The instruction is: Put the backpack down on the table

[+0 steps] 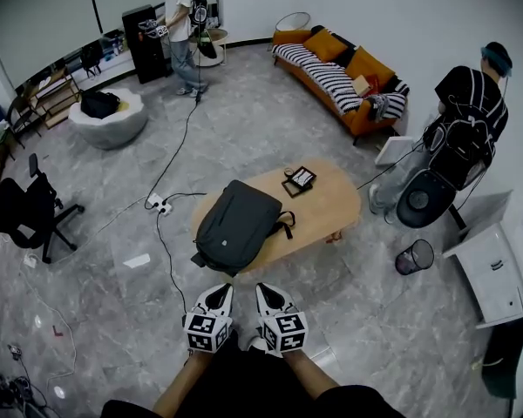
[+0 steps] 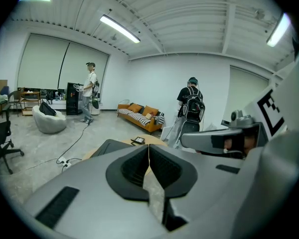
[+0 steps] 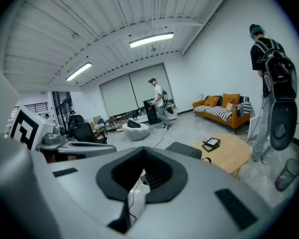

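Observation:
A dark grey backpack (image 1: 235, 225) lies flat on the left end of the oval wooden table (image 1: 331, 207). A black tablet-like item (image 1: 299, 179) rests further along the tabletop. Both grippers hang close together in front of the table's near edge, apart from the backpack. My left gripper (image 1: 219, 291) and my right gripper (image 1: 267, 288) are shut with nothing between them. In the left gripper view the left gripper (image 2: 149, 158) has its jaws closed, with the backpack (image 2: 109, 146) beyond. In the right gripper view the right gripper (image 3: 144, 171) is also closed, with the backpack (image 3: 184, 149) and the table (image 3: 234, 153) ahead.
A power strip (image 1: 159, 204) and cables run over the floor left of the table. A mesh bin (image 1: 414, 257) and a person with a backpack (image 1: 466, 120) are at the right. An orange sofa (image 1: 340, 72), a white beanbag (image 1: 109, 120) and another person (image 1: 181, 24) are farther back.

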A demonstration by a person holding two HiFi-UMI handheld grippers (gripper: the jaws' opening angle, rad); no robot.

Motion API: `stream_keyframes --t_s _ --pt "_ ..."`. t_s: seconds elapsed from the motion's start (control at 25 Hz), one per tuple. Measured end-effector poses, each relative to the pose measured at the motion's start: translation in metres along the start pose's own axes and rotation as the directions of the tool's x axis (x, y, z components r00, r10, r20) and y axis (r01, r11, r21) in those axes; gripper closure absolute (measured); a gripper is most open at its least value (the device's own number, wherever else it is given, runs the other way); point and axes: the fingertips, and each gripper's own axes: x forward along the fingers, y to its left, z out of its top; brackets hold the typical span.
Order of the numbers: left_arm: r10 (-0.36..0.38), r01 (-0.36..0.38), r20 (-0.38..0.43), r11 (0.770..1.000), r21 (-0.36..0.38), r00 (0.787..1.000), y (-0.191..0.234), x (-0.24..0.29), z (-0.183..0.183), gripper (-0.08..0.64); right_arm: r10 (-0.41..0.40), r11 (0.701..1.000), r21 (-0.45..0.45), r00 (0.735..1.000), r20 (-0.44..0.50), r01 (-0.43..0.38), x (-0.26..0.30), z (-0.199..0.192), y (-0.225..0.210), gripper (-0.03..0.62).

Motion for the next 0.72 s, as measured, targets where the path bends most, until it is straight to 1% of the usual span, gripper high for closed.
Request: stream_keyframes --t_s 0.12,0.4,0.72 --pt "0.009 -0.009 0.008 1.000 -0.004 1.000 -0.006 0.000 0.005 0.545 -0.004 1.000 0.006 1.000 0.011 0.004 -0.003 0.010 -0.004 0.583" --pt "-0.014 0.013 -0.008 0.999 -0.035 1.000 -0.009 0.003 0.006 0.545 0.002 1.000 -0.011 1.000 0.014 -0.001 -0.007 0.019 -0.001 0.583" --pt "-0.036 0.035 -0.030 0.999 -0.029 0.999 -0.013 0.003 0.001 0.545 0.009 1.000 -0.001 1.000 0.012 -0.009 -0.006 0.021 0.002 0.583"
